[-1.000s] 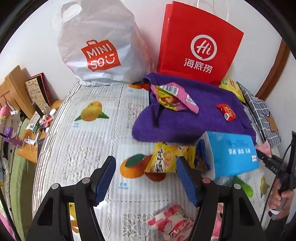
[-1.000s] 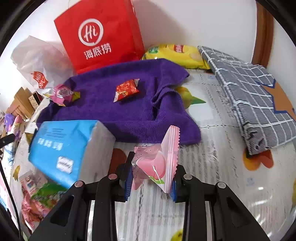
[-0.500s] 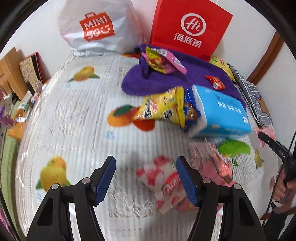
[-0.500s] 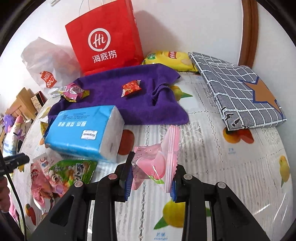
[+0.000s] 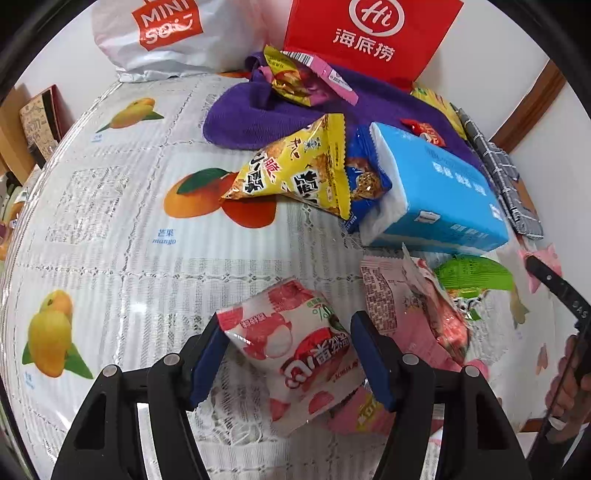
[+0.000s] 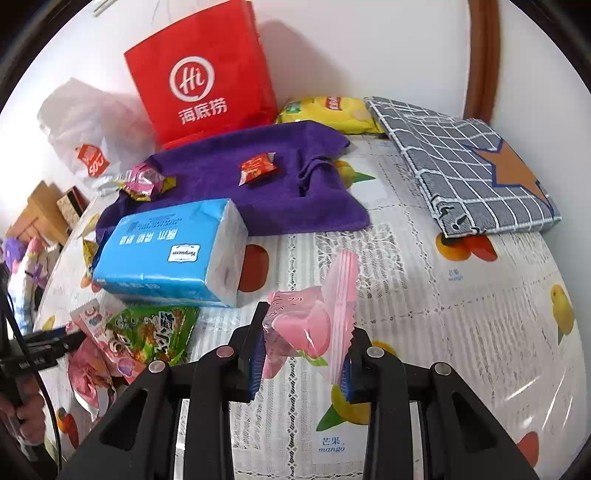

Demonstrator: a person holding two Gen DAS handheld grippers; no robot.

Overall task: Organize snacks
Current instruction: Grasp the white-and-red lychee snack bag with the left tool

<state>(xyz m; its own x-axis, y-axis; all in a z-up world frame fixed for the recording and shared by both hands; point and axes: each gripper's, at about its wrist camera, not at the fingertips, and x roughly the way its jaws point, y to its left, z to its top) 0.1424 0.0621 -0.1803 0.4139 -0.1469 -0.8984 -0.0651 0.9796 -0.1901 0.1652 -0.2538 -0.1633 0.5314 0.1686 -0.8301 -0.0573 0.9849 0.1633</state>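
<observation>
My left gripper [image 5: 288, 360] is open, its blue pads on either side of a red-and-white lychee snack pack [image 5: 295, 347] lying on the table. More pink packs [image 5: 417, 306] and a green pack [image 5: 474, 271] lie to its right. A yellow snack bag [image 5: 295, 173] leans on a blue pack beside the blue tissue pack [image 5: 439, 188]. My right gripper [image 6: 301, 354] is shut on a pink candy pack [image 6: 314, 321], held above the table. A small red candy [image 6: 258, 168] and a pink-yellow pack [image 6: 142, 181] lie on the purple towel [image 6: 280, 184].
A red paper bag [image 6: 203, 74] and a white MINISO bag [image 5: 155, 33] stand against the back wall. A yellow chip bag [image 6: 328, 112] and a grey checked cloth [image 6: 465, 162] lie at the back right. The table's left edge [image 5: 22, 192] drops to shelves.
My left gripper moved down and forward until the lychee pack sits between its open fingers. My right gripper drew back from the towel with the pink candy pack still held.
</observation>
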